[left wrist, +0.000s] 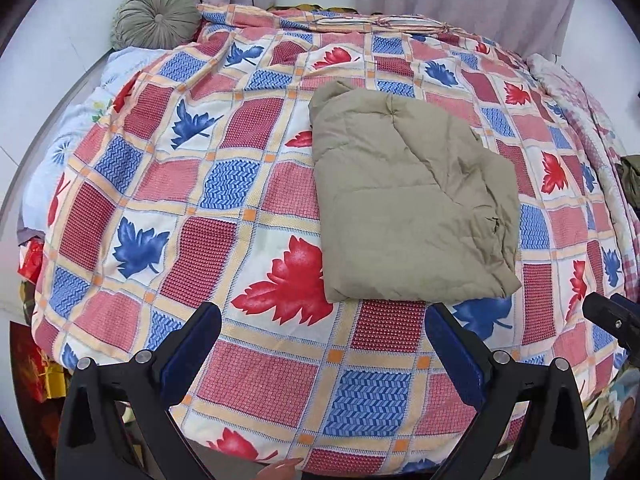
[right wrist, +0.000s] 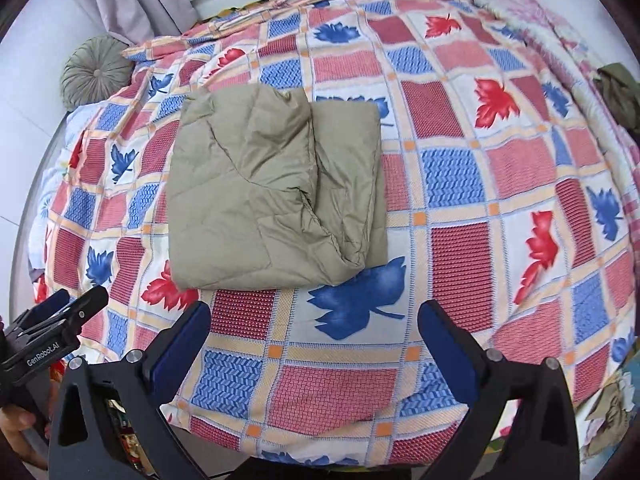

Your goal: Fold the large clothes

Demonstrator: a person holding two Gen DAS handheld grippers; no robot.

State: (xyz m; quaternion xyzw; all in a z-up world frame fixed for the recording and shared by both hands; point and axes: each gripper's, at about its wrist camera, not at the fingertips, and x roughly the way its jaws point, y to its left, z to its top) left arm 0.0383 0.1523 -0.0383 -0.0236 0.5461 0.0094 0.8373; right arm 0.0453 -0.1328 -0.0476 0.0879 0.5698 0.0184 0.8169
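Jacket [left wrist: 408, 196], khaki, lies folded mid-bed on leaf-print quilt [left wrist: 248, 184], nearer its front edge. Left gripper [left wrist: 324, 320] and right gripper [right wrist: 314, 320] above quilt, jaws wide, empty.

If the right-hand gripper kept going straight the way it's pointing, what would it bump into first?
Probably the patterned quilt, about at the blue leaf between the open right gripper fingers. The folded khaki jacket lies just beyond; depth is unclear.
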